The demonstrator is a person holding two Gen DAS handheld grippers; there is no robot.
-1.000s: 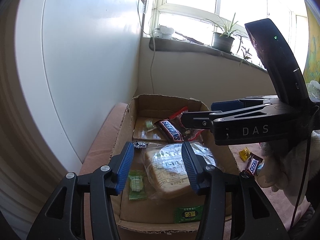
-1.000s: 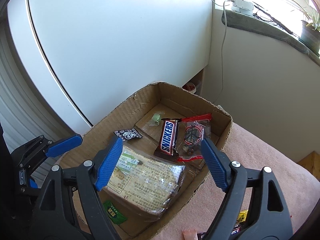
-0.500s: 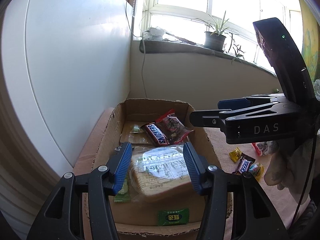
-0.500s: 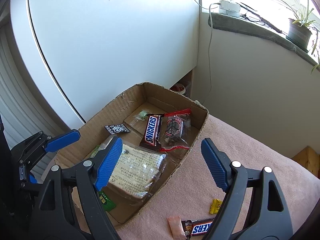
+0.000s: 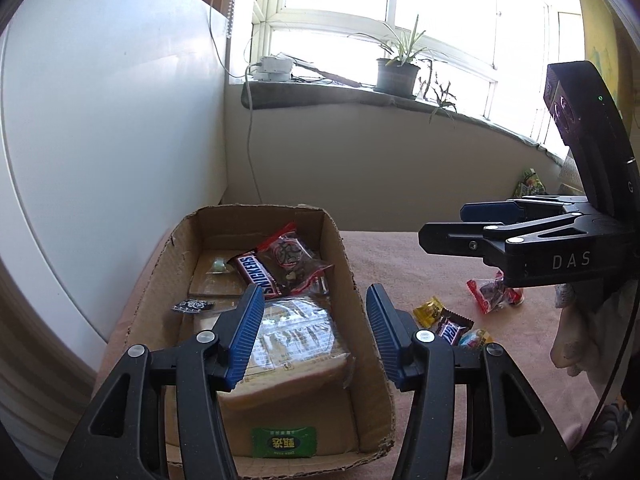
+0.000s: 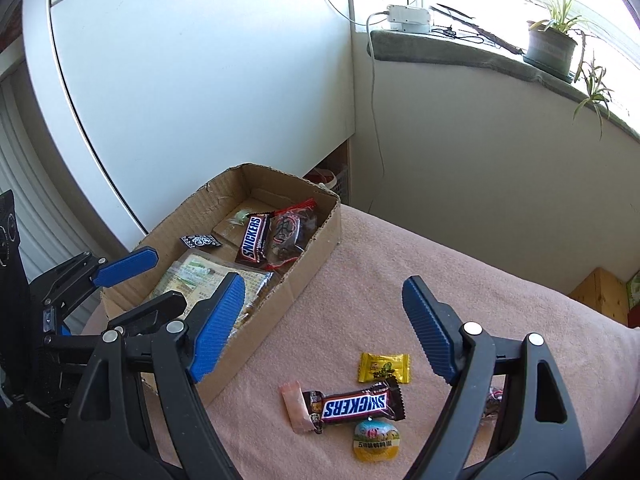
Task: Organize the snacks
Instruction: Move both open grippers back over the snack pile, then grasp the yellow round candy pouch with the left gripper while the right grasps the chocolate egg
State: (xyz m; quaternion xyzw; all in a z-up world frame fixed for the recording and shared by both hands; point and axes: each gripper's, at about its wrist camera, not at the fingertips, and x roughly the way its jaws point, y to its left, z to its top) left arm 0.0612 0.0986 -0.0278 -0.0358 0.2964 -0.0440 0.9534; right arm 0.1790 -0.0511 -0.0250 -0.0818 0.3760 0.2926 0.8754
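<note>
Snickers bar [image 6: 352,406] flat on pink cloth [image 6: 460,292], long axis crosswise between open right claw [image 6: 324,326].

Lived-in home room, sunlit. Potted spider plant [image 5: 398,66] on the windowsill [image 5: 360,96]. Snack-filled cardboard box [image 6: 256,276] on pink blanket [image 6: 440,300].

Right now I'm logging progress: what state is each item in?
Brown cardboard box: open, partly filled.
Left tongs: open, empty.
Right tongs: open, empty.
Brown Snickers bar on the pink cloth: outside the box, sealed.
Yellow wrapped candy: outside, sealed.
</note>
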